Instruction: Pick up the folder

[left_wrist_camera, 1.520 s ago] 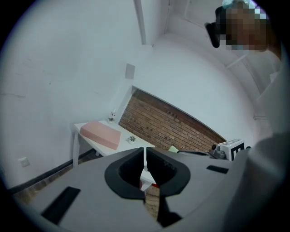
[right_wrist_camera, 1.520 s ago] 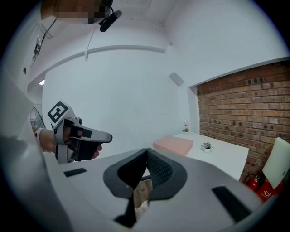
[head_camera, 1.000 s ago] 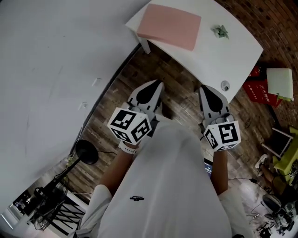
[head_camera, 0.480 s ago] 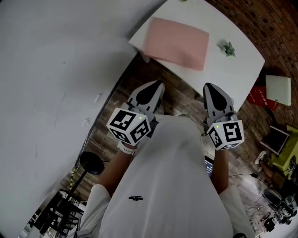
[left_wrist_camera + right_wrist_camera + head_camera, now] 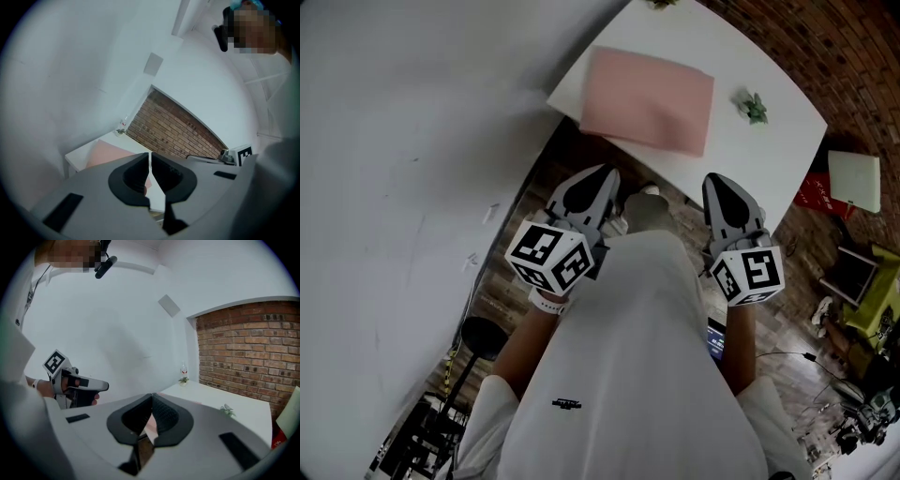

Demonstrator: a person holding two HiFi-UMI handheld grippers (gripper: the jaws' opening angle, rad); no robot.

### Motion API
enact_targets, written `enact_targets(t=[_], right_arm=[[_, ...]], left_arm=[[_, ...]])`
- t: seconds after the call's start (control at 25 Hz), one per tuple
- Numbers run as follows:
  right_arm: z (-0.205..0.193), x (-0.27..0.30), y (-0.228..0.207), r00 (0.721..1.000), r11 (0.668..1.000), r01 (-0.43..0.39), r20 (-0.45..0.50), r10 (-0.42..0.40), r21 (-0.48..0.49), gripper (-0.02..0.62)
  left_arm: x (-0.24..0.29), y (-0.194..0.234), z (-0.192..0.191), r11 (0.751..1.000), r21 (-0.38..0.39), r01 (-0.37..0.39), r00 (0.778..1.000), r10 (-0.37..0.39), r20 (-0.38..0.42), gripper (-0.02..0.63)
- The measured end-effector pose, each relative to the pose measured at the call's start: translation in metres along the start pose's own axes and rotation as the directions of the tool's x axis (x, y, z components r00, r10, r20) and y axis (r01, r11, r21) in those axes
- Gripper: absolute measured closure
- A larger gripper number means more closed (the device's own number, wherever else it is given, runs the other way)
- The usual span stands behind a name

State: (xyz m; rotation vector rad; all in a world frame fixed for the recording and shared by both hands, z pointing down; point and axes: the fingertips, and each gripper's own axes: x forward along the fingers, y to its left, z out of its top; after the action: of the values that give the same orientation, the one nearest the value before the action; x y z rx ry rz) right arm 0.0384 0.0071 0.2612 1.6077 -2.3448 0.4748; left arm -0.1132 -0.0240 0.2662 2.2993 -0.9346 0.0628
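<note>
The pink folder (image 5: 647,99) lies flat on the near left corner of the white table (image 5: 773,141). My left gripper (image 5: 602,176) and right gripper (image 5: 720,183) are held side by side at waist height over the wooden floor. Both point at the table and stop short of its edge. Each is shut with nothing between the jaws. In the left gripper view, the folder (image 5: 105,153) shows past the closed left gripper (image 5: 150,161). In the right gripper view, the right gripper (image 5: 152,404) hides most of the folder (image 5: 150,428), leaving only a pink sliver.
A small green plant (image 5: 755,106) sits on the table right of the folder, with a small vase (image 5: 183,373) at the far end. A white wall (image 5: 412,141) runs along the left and a brick wall (image 5: 834,56) behind. A red box (image 5: 817,192) and clutter lie on the floor at the right.
The table and folder have come nearer in the head view. Both grippers have been carried forward toward the table, still shut and side by side.
</note>
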Motion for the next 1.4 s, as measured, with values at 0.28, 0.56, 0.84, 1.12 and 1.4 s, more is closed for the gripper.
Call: enact_targets(t=[0.28, 0.56, 0.84, 1.12, 1.4], right_arm=[[-0.010, 0.015, -0.027, 0.999, 0.999, 0.027, -0.019, -0.026, 0.043, 0.588], [-0.014, 0.026, -0.049, 0.999, 0.998, 0.044, -0.003, -0.043, 0.047, 0.575], [-0.028, 0.047, -0.067, 0.997, 0.997, 0.052, -0.055, -0.048, 0.060, 0.420], [-0.039, 0.070, -0.084, 0.994, 0.992, 0.069, -0.091, -0.059, 0.104, 0.337], [-0.049, 0.096, -0.101, 0.991, 0.987, 0.080, -0.120, -0.063, 0.142, 0.229]], left_arm=[[0.023, 0.012, -0.002, 1.000, -0.014, -0.024, 0.999, 0.024, -0.044, 0.574], [0.049, 0.018, -0.006, 0.999, 0.028, -0.026, 0.996, 0.029, -0.087, 0.574], [0.074, 0.025, -0.014, 0.997, 0.078, 0.001, 0.990, 0.010, -0.142, 0.494], [0.092, 0.047, -0.020, 0.994, 0.105, -0.021, 0.981, 0.041, -0.188, 0.352], [0.115, 0.070, -0.020, 0.990, 0.132, -0.041, 0.974, 0.069, -0.215, 0.281]])
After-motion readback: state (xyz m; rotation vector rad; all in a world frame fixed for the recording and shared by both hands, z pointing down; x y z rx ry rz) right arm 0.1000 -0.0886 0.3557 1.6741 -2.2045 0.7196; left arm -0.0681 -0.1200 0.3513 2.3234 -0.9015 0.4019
